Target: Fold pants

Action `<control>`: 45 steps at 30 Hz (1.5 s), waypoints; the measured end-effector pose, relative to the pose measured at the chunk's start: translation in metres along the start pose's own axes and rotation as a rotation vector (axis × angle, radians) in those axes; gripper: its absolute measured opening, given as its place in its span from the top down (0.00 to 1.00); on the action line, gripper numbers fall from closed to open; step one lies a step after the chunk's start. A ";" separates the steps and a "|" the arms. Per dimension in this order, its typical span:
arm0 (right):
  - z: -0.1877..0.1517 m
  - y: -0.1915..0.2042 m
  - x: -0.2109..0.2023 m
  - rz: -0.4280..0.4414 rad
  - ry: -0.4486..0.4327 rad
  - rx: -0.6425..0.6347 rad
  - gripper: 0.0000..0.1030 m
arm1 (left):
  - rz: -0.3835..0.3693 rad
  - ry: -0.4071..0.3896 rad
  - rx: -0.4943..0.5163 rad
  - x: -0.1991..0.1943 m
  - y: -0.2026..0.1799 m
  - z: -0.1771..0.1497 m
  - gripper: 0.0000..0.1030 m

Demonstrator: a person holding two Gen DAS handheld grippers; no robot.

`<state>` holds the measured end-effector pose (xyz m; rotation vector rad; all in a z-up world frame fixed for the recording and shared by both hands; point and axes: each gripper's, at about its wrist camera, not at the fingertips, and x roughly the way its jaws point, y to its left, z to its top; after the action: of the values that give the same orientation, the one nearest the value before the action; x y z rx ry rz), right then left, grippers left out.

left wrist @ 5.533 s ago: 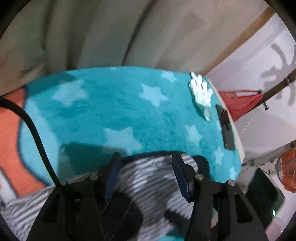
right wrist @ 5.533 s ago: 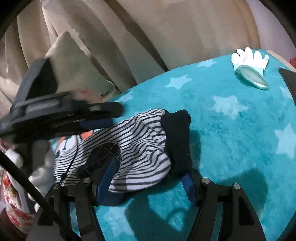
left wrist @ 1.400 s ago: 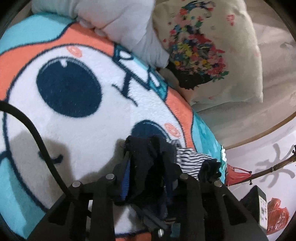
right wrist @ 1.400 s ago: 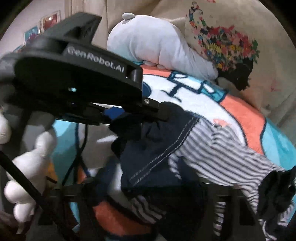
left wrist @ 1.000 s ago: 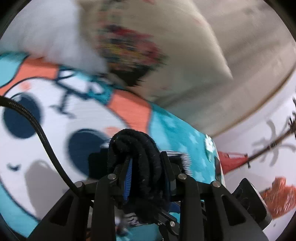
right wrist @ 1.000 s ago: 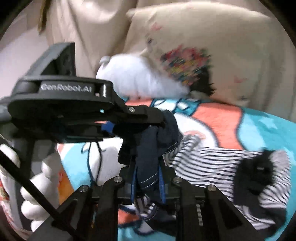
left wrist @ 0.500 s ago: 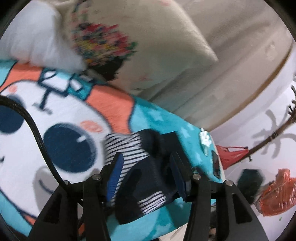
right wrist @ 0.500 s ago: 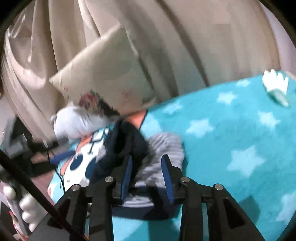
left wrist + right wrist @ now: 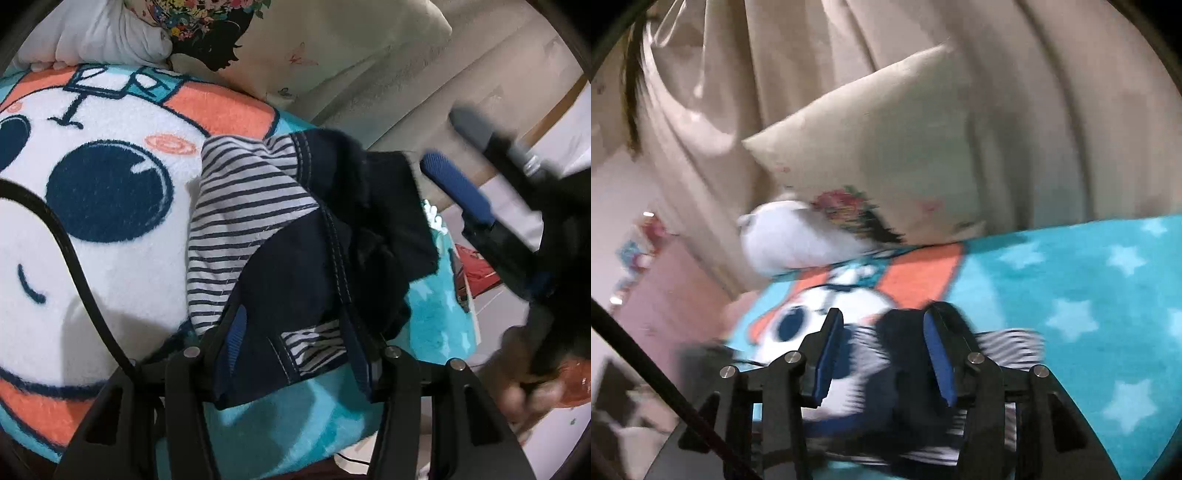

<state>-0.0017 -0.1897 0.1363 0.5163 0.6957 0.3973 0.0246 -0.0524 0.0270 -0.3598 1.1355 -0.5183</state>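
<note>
Fold laid; release step. My left gripper (image 9: 295,328) hangs with fingers apart over the small navy-and-white striped cotton pants (image 9: 295,236), right gripper (image 9: 882,347) likewise spread, gripping nothing. Pants lie bunched, doubled over, on the fluffy teal cartoon-face blanket (image 9: 110,229). Next: flatten, square the edges.

No readable text, no labels or numbers, no brand marks — blanket (image 9: 110,229) shows only cartoon artwork
</note>
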 end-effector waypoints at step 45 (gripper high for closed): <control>-0.078 -0.048 -0.071 -0.331 -0.188 0.060 0.10 | 0.069 -0.075 0.003 -0.049 0.006 -0.007 0.37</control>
<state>-0.0969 -0.2393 0.0938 0.4778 0.5989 0.0166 0.0029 -0.0198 0.0587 -0.3340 1.0709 -0.4422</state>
